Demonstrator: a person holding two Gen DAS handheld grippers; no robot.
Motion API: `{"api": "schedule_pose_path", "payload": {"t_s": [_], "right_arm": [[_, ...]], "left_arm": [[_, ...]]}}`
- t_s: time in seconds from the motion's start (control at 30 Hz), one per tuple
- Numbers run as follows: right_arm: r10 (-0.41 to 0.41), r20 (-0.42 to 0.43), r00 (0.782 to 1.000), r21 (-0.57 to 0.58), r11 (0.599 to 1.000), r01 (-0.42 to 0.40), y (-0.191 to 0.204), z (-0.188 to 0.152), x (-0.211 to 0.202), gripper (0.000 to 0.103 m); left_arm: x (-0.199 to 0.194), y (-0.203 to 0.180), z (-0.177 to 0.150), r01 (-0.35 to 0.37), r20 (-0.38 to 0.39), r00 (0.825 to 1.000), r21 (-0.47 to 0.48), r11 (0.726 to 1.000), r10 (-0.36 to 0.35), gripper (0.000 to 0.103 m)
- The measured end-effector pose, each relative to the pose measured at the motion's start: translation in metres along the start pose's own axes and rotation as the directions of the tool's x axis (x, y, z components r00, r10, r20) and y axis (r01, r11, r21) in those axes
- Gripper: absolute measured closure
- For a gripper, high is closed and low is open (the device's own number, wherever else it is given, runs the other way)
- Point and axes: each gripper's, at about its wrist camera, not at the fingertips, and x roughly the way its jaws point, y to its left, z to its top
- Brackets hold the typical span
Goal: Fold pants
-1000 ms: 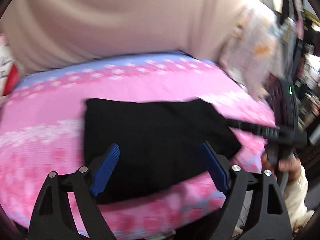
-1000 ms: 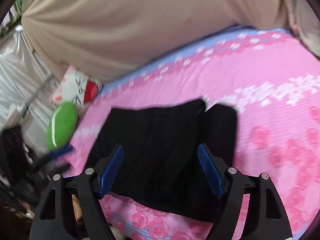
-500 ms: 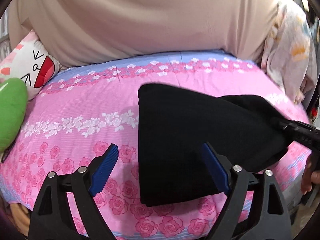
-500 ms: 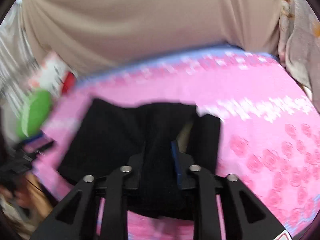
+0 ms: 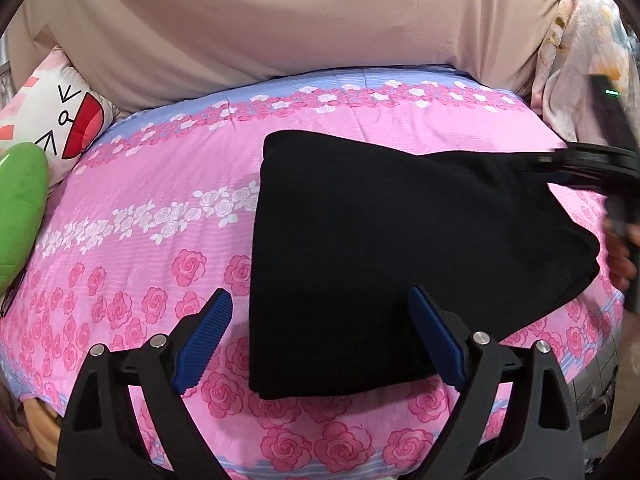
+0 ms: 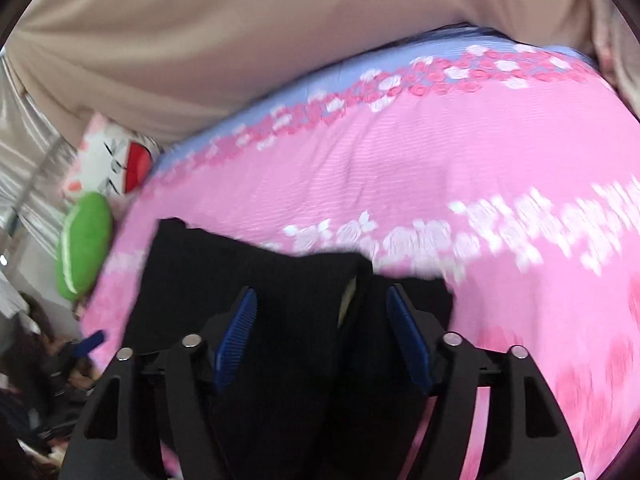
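The left gripper [image 5: 320, 340] stands wide, its blue pads [image 5: 202, 344] hovering over the near edge of the folded black pants [image 5: 380, 248] with nothing clamped; the left pad is over bare sheet, the right over cloth. The right gripper [image 6: 322, 332] has just been opening, and a raised fold of the pants [image 6: 304, 320] lies between its pads [image 6: 236, 336], which stand clear of the cloth on both sides. Only the left view shows the whole garment as a flat dark slab on the bed [image 5: 140, 208], and the right gripper [image 5: 580, 164] coming in at its far right corner with a hand [image 5: 622, 256] below it. Only the right view, which is blurred, shows a pale label inside the fold and clutter at lower left. The sheet is pink with roses and a blue border. A green cushion [image 5: 20, 208] and a white cartoon pillow [image 5: 60, 120] sit at the bed's left end, a beige drape [image 5: 300, 20] hangs behind, and flowered cloth [image 5: 580, 52] hangs at right.
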Motion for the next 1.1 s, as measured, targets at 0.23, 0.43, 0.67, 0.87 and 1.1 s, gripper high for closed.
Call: {"api": "schedule_pose_path", "payload": {"t_s": [0.23,0.43,0.67,0.87,1.1], "right_arm": [[-0.084,0.122,0.989,-0.202,0.973,0.108,0.060,-0.001,-0.049,0.083],[-0.300,0.082,0.951,-0.137,0.941,0.309,0.012,-0.010,-0.045,0.059],[-0.050,0.179,0.983,0.084,0.996,0.035,0.006,-0.096,-0.107,0.058],[0.019,0.090,0.996,0.153,0.988,-0.032,0.011,-0.139,-0.093,0.058],[-0.023,0.155,0.988,0.102,0.995,0.007,0.028,-0.128,-0.092,0.093]], "left_arm": [[-0.007,-0.010,0.004,0.015,0.011,1.000,0.024,1.000,-0.016,0.014],[0.010,-0.021,0.003,0.066,-0.024,0.998,0.020,0.998,-0.066,0.012],[0.016,-0.015,-0.002,0.080,-0.058,0.995,-0.007,0.997,-0.081,0.011],[0.020,-0.021,0.000,0.071,-0.056,0.996,0.002,0.997,-0.071,0.010],[0.018,-0.023,-0.003,0.044,-0.058,0.997,0.005,0.999,-0.044,0.009]]}}
